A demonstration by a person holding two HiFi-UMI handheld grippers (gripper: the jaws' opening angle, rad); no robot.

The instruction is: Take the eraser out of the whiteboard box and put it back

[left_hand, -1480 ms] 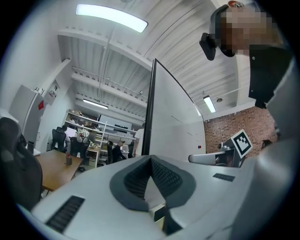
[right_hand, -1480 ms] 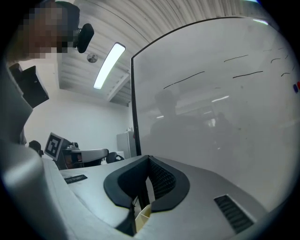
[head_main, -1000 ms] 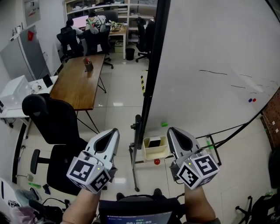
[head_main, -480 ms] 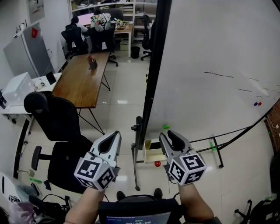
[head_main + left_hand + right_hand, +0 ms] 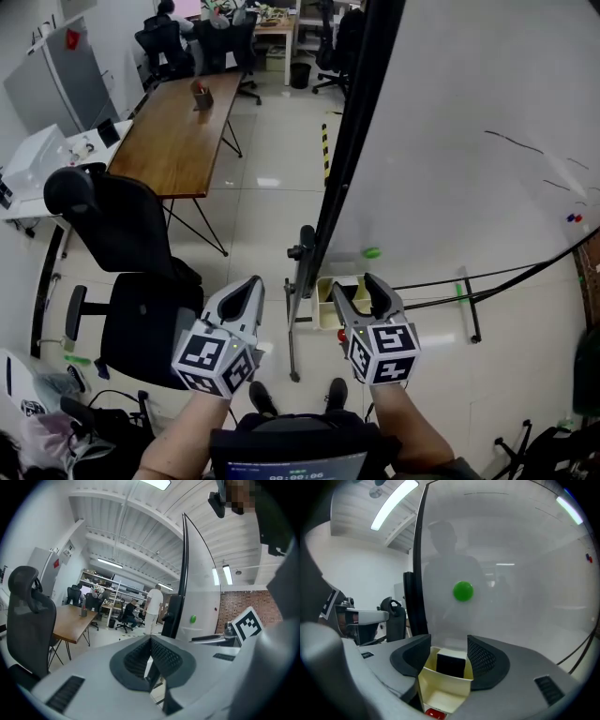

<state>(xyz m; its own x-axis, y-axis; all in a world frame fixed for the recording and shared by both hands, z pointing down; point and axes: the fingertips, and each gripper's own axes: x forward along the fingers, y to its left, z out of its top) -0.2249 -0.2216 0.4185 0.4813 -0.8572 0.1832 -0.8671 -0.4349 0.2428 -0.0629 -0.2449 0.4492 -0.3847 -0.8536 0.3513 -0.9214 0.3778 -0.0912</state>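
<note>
Hovering my right gripper (image 5: 357,292) at the whiteboard box (image 5: 440,688), I have its jaws spread about as wide as they go; they have just been opening, and the pads press on nothing. The eraser (image 5: 451,663), a black block, stands on end inside the cream box near its back wall. It shows in the gap between my jaws at 12 o'clock, and at 6 o'clock from the green magnet (image 5: 463,591) on the whiteboard (image 5: 515,564). A small red round thing (image 5: 436,712) sits just under the box at 6 o'clock. My left gripper (image 5: 249,287) hangs at 9 o'clock of the right one, apart from the box, with its jaws closed together and empty.

I judge the eraser is not yet taken, and the reach into the box is the risky part. My open jaws look about as wide as the box itself. One tip may land on the rim or slip outside a side wall, so that closing squeezes the box instead of the eraser. A push like that could tilt the box or knock it off its mount. Going in too far could drive my tips into the whiteboard at 12 o'clock. If I pinch only the eraser's top edge, I expect it may twist or slip out as I lift, and drop back or fall past the box to the floor
</note>
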